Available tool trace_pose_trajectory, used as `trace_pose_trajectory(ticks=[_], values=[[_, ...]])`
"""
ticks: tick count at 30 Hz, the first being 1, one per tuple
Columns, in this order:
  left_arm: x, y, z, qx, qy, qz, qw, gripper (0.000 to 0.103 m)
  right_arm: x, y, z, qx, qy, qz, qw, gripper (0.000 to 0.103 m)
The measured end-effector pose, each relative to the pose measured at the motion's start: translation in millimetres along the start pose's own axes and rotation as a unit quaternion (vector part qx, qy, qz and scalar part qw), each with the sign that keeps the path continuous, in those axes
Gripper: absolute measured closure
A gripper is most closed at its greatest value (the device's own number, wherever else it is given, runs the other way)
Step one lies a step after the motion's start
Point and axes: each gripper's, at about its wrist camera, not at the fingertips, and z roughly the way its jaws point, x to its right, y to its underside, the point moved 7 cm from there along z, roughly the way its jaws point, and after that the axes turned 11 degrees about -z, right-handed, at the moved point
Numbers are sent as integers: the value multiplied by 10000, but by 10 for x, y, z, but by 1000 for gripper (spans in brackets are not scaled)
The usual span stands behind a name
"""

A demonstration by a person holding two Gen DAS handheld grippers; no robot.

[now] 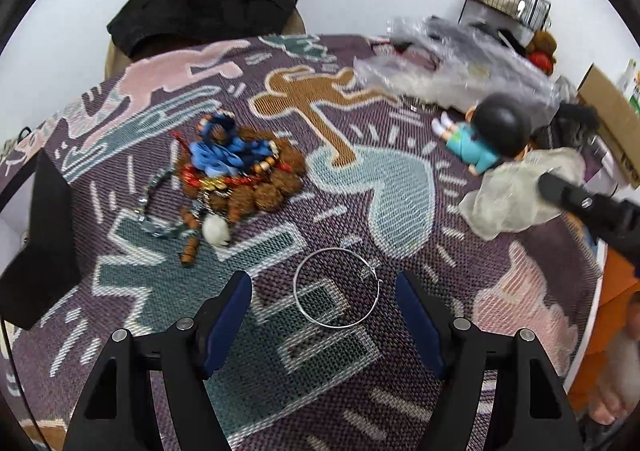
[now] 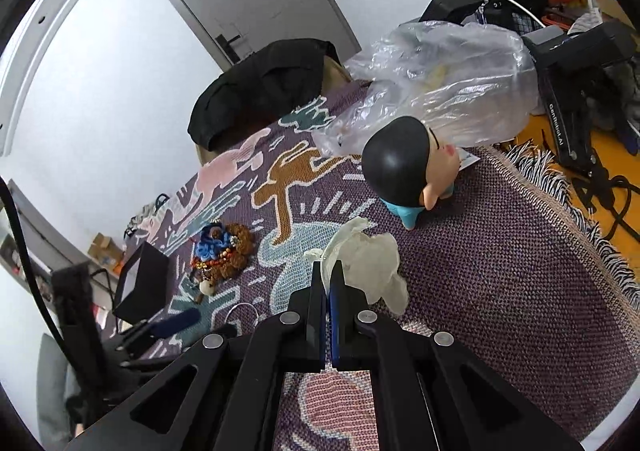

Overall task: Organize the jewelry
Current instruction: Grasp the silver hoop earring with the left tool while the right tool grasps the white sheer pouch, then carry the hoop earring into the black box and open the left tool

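Right now, two hand-held grippers are working over a purple woven blanket patterned with pink, teal and brown figures, spread across a table.

The left gripper is hanging with its blue-padded jaws standing wide apart, nothing between the pads. A thin silver wire hoop is lying flat on the blanket just beyond and between the fingertips, at the near middle of the left wrist view. The jaws are framing it but not touching it. Judging from this, the step in hand is the approach to pick up the hoop. The next move probably calls for lowering the pads to the blanket and closing on the thin wire, which looks easy to miss or slide.

The right gripper is closed, its jaws pressed together. A crumpled, translucent white fabric pouch is sitting at its fingertips, and a corner appears pinched between them, though the pinch is hard to confirm.

To the far left, a tangled heap of jewellery is waiting: brown bead strands, blue cord, red and gold pieces. A silver link bracelet is lying beside it. A black open box is standing at the left edge. A cartoon boy figurine with a black head and teal shirt is lying at the far right, near a clear plastic bag.

White lettering on a black stand off the table seems to read "GenRobot.AI"; no other writing is legible.
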Motion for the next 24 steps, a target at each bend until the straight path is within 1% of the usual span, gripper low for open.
trace_pose_trajectory(ticks=[3, 6, 7, 8, 9, 12, 15, 20, 24], values=[[30, 43, 106, -125, -52, 68, 9999, 28, 11, 2, -18, 54, 10, 1, 10000, 100], [78, 64, 130, -68, -172, 261, 9995, 29, 28, 7, -16, 75, -2, 27, 10000, 100], [93, 65, 133, -38, -205, 312, 9993, 31, 28, 5, -15, 85, -20, 39, 10000, 100], [100, 61, 134, -11, -259, 353, 9990, 42, 28, 5, -20, 95, -30, 40, 9999, 100], [113, 58, 132, 21, -335, 421, 9986, 49, 22, 3, -27, 107, -38, 36, 9999, 100], [134, 58, 133, 21, -341, 481, 9983, 50, -1, -13, -40, 139, -74, 17, 9999, 100], [120, 50, 103, 55, -282, 415, 9987, 50, -30, -28, -61, 177, -91, -5, 9998, 100], [61, -25, -69, 260, -247, 340, 9988, 50, -105, -52, -82, 216, -158, -36, 9996, 100], [-64, -123, -265, 469, -236, 179, 9985, 50, -202, -96, -106, 258, -231, -105, 9993, 100]])
